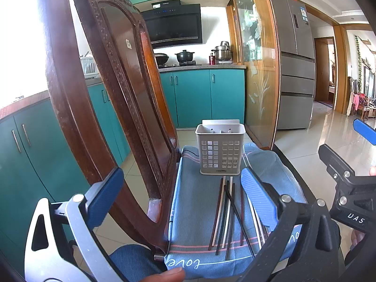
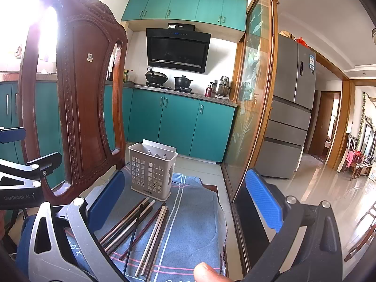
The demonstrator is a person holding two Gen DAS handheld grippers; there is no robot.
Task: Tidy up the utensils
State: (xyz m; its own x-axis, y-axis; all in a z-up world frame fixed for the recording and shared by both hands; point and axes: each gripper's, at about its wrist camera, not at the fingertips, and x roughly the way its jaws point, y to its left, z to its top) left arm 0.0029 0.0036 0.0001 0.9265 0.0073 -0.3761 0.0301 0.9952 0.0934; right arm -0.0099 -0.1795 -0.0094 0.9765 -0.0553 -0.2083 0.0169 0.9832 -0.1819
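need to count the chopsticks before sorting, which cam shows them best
The left wrist view: the chopsticks lie nearly full length on the blue cloth, with only the rightmost ones behind a finger pad. In the right wrist view the chopsticks are closer, but the left finger pad covers some near ends.

Grey lattice-holed holder [image 1: 220, 150], blue pink-striped cloth [image 1: 199, 202], dark, white and reddish-brown chopsticks [image 1: 226, 213]

Chair back [image 2: 77, 94] walls the left; above chopsticks [image 2: 141, 225] and holder [image 2: 152, 169] lies open
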